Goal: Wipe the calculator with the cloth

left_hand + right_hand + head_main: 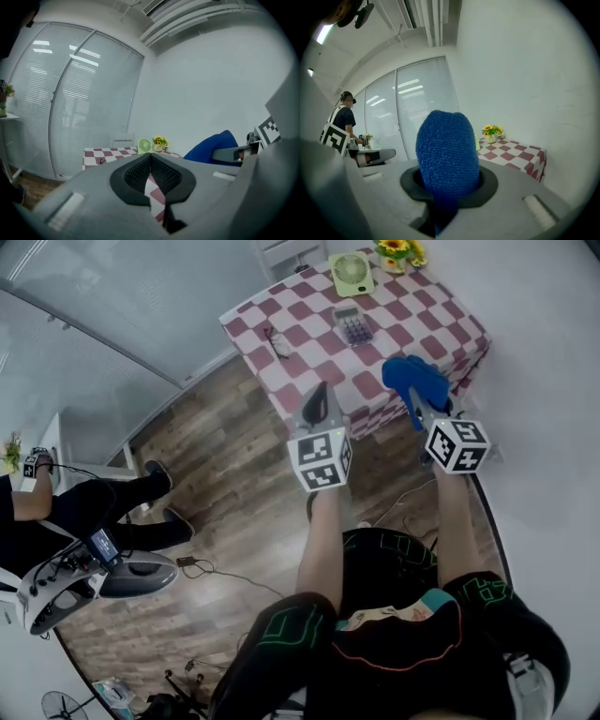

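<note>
On the far checkered table (309, 310) lie one calculator (354, 326), one green fan (352, 273) and one flower pot (397, 251). Nearer, two grippers hover: left gripper (317, 407) with jaws pressed together on nothing, right gripper (419, 407) pinching one blue cloth (412, 376).

In the lower half of the head view the person wears black: trousers (281, 643) traced with thin green geometric lines at both knees, and a top (403, 638) edged by a thin red line, with a teal band at its upper right. The forearms have no sleeves. At mid-frame, the left gripper (150, 158) and right gripper (447, 178) each bear a white cube with black square markers. Their bodies are matt grey, with black ribbed pads (136, 176).
</note>
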Demonstrator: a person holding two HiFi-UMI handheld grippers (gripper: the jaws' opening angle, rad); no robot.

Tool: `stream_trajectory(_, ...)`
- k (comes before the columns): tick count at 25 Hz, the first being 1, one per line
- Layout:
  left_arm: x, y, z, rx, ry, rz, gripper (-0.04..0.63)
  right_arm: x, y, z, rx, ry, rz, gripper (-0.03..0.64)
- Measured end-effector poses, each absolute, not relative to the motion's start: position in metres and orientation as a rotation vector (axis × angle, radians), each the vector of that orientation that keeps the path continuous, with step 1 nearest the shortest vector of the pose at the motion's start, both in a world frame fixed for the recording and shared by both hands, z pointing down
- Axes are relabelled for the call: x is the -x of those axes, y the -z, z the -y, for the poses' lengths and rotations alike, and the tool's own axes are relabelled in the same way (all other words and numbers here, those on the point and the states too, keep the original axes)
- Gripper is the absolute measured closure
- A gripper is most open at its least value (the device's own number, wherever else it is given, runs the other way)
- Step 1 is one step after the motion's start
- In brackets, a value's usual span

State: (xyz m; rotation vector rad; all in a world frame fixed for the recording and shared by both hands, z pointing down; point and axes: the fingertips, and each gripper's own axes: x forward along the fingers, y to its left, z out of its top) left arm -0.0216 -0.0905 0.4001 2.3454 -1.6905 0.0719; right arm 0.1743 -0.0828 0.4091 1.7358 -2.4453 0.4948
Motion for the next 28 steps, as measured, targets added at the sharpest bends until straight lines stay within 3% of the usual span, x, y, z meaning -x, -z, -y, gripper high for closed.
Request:
stream_trajectory(11, 0.014, -0.443, 0.214, -2.326, -0.156, 1.623, 0.584, -0.206, -0.427, 0.195, -1.826, -0.417, 2.258, 0.526)
stream_trajectory(28, 0.068, -0.436, 0.340, -2.230, -0.014, 1.740, 0.584, -0.128, -0.422, 0.344, -1.556, -0.191, 2.247, 0.525)
